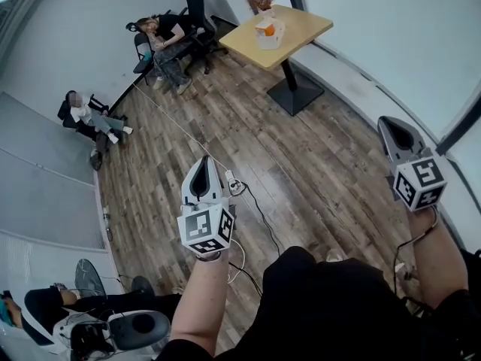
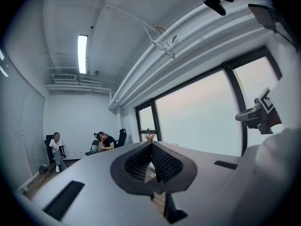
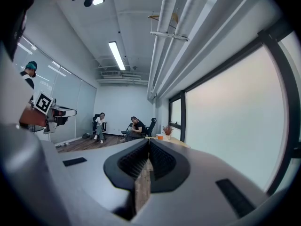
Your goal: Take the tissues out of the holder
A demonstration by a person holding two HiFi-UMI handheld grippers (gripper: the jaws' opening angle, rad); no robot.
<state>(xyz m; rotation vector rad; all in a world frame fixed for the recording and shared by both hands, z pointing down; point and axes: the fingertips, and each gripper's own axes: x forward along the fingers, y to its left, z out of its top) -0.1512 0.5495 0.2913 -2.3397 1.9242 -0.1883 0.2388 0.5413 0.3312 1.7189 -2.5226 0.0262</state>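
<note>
Tissues likely light, soft, easily torn; best pinched gently at an exposed fold. Holder [image 1: 269,33] on far table [image 1: 308,22], well apart from both grippers. Left gripper [image 1: 203,164] and right gripper [image 1: 391,126] clenched tight, holding nothing.

You're standing in an office meeting room. Far ahead of both jaws, black swivel office chairs [image 1: 194,6] stand along a plain white wall [image 1: 75,21], with seated people [image 1: 169,40] in them. A pale square wooden worktop on a black pedestal [image 1: 301,32] stands beyond the jaws too. Under them lies a brown wood-plank floor [image 1: 301,164] with thin cables [image 1: 259,216] across it. High above hang a long fluorescent strip light [image 2: 82,53] and white ceiling pipes [image 3: 169,13]. Tall dark-framed windows [image 2: 197,117] run along the right.
</note>
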